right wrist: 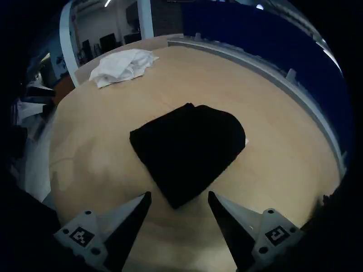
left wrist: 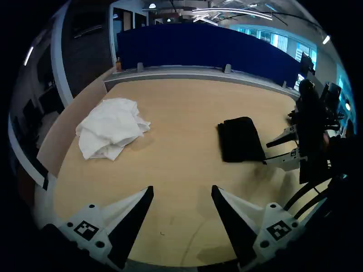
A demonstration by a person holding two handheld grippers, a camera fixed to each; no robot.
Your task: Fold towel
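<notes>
Right tongs (right wrist: 178, 194) (spread); towel (right wrist: 188, 145) corner between

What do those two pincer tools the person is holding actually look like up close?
The left gripper and right gripper look alike. Each has two white plastic fingers, wedge-shaped and tapering to points, with black inner faces. Every finger carries a small square black-and-white marker near its base.
</notes>
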